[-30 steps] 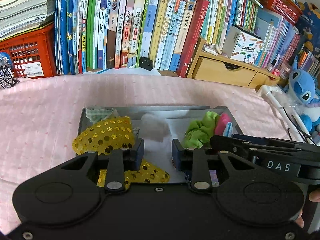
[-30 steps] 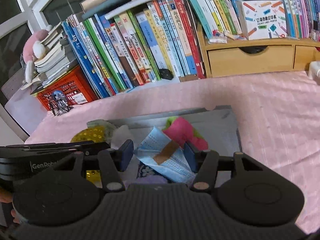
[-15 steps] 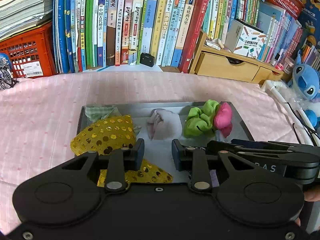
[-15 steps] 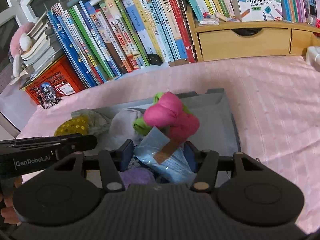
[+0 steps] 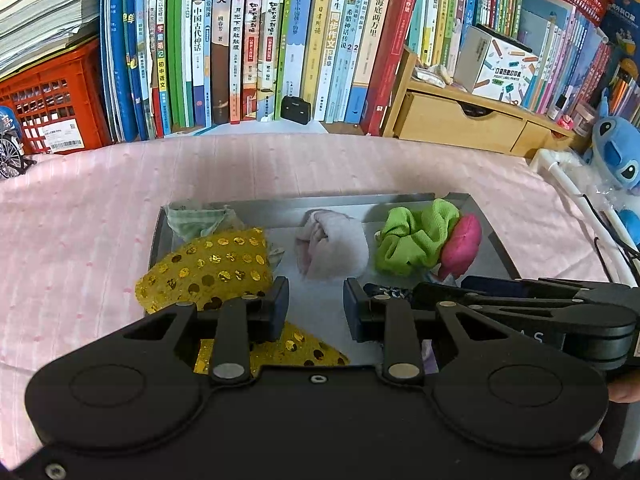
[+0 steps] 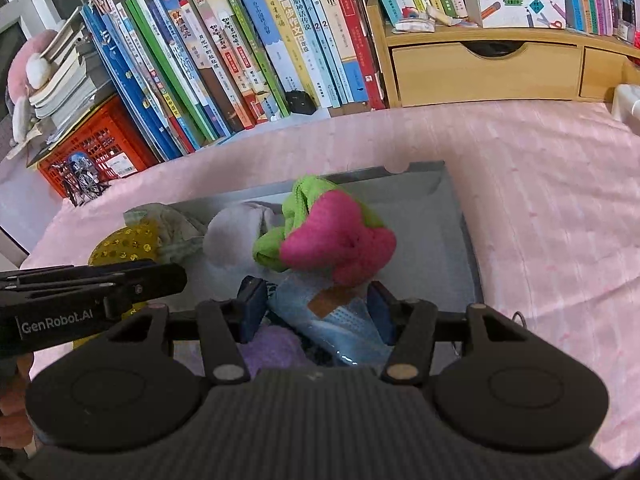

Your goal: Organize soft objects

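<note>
A grey tray on the pink tablecloth holds a yellow sequin cloth, a pale pink rolled cloth, a green scrunchie and a pink plush piece. My left gripper hovers over the tray's near side, jaws drawn close with nothing between them. My right gripper is shut on a blue face mask at the tray's near right. The pink plush piece leans over the mask, with the green scrunchie behind it. A purple cloth lies under the jaws.
A green checked cloth sits in the tray's far left corner. Books, a red crate and a wooden drawer unit line the back. A blue plush toy and white pipe stand at the right.
The pale pink roll, blurred a second ago, now lies still in the tray's middle. In the right wrist view the pink plush and green scrunchie have come nearer the jaws; the mask stays between the pads.
</note>
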`<state>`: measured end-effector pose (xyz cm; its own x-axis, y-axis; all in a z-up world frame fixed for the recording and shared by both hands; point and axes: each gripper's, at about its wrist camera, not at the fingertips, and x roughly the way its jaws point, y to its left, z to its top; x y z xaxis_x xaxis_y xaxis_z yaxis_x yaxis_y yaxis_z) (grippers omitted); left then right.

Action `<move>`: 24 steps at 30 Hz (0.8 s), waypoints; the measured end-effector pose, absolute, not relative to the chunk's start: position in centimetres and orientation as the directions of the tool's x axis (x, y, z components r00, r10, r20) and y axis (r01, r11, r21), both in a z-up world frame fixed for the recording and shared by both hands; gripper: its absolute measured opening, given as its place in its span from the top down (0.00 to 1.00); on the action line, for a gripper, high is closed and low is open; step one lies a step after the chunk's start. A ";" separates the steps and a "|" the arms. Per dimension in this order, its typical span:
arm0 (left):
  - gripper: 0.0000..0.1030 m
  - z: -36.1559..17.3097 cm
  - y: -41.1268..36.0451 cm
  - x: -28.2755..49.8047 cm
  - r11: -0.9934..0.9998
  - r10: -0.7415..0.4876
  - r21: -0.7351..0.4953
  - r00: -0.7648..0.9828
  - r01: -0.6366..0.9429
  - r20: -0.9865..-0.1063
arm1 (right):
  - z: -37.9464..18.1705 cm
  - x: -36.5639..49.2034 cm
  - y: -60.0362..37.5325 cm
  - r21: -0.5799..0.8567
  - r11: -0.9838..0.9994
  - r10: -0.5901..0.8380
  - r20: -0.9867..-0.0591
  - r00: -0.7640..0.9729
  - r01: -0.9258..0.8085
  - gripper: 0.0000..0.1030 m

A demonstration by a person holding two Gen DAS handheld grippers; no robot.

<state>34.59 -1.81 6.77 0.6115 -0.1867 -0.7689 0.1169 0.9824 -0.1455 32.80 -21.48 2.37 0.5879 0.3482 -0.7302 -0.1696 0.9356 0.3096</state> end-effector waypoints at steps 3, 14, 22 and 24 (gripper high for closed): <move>0.73 6.7 -1.9 34.6 0.983 -0.186 -0.143 0.611 0.118 -0.769 | 2.4 32.8 -21.4 0.311 0.935 0.350 -0.728 0.589 -0.170 0.41; 0.68 7.2 -1.9 34.0 0.982 -0.188 -0.139 0.625 0.127 -0.757 | 2.9 32.3 -21.8 0.335 0.925 0.375 -0.713 0.593 -0.182 0.30; 0.58 8.3 -1.8 33.0 0.981 -0.196 -0.140 0.644 0.137 -0.740 | 4.2 31.2 -22.2 0.316 0.927 0.370 -0.696 0.615 -0.200 0.27; 0.54 8.6 -1.9 32.7 0.981 -0.192 -0.134 0.650 0.139 -0.735 | 4.6 30.9 -22.2 0.310 0.928 0.369 -0.692 0.621 -0.206 0.24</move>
<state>32.66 -1.88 8.56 0.6501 -0.1924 -0.7351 0.1391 0.9812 -0.1337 30.90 -22.23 4.55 0.6209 0.3689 -0.6916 -0.2059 0.9281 0.3102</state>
